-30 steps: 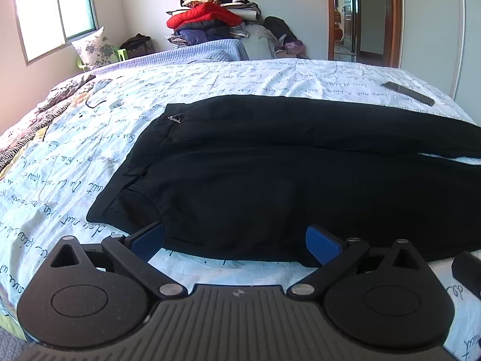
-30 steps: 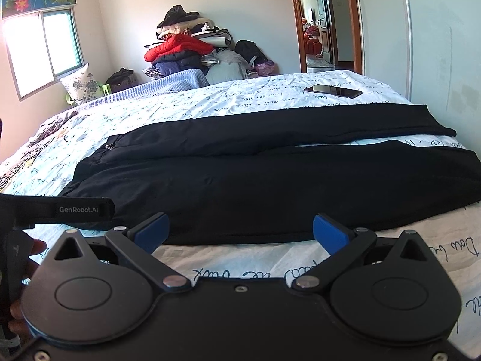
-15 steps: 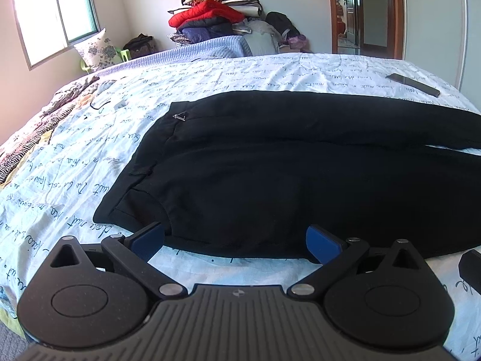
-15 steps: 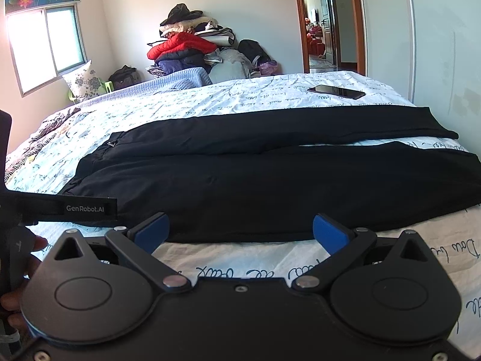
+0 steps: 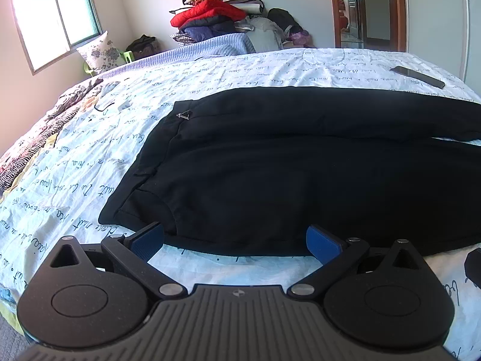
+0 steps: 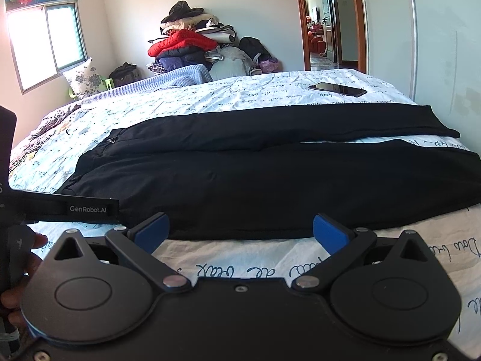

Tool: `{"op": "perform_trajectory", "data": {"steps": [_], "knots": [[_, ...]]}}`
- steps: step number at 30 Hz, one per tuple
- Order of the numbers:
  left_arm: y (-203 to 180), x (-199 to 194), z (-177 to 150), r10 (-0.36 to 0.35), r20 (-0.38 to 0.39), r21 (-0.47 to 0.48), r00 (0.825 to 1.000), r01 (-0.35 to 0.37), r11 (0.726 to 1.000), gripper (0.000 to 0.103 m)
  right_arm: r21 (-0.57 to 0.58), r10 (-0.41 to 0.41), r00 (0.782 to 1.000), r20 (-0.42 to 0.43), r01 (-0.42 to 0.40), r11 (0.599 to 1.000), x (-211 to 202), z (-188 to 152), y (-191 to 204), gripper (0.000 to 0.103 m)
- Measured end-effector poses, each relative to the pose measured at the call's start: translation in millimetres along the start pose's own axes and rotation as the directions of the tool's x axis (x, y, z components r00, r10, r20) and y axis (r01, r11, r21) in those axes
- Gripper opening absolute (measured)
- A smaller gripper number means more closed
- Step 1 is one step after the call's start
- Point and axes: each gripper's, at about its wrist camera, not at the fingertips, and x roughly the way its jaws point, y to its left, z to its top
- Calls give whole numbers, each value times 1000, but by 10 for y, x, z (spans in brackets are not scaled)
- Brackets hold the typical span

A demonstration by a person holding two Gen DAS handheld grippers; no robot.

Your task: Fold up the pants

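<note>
Hovering nearer black pants (image 5: 270, 174), left claw (image 5: 236, 242), right claw (image 6: 240, 230) both spread apart

Both wrist views low, near, sharing pants (image 5: 285, 174).

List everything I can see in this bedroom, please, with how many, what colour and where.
pants: one, black, spread flat across the bed
bed sheet: one, white with blue script, covering the bed
phone: one, dark, far right of the bed
clothes pile: one, red, navy, cream, black, against the far wall
pillow: one, white floral, under the window
window: one, bright, left wall
doorway: one, brown frame, far right
left gripper: one, black, blue fingers open, at the near edge of the pants
right gripper: one, black, blue fingers open, likewise
</note>
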Motion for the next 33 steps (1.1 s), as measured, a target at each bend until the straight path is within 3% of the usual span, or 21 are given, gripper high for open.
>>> {"op": "perform_trajectory", "data": {"steps": [14, 27, 33], "knots": [[77, 102, 75, 7, -18, -8, 1000, -7, 1000, 103, -37, 10, 1000, 12, -10, 999, 40, 39, 67, 103], [316, 385, 373, 14, -46, -40, 999, -16, 999, 103, -86, 50, 999, 14, -49, 995, 306, 354, 285, 103], [486, 589, 526, 37, -61, -55, 997, -41, 998, 103, -169, 65, 997, 42, -57, 984, 487, 537, 435, 103]]}}
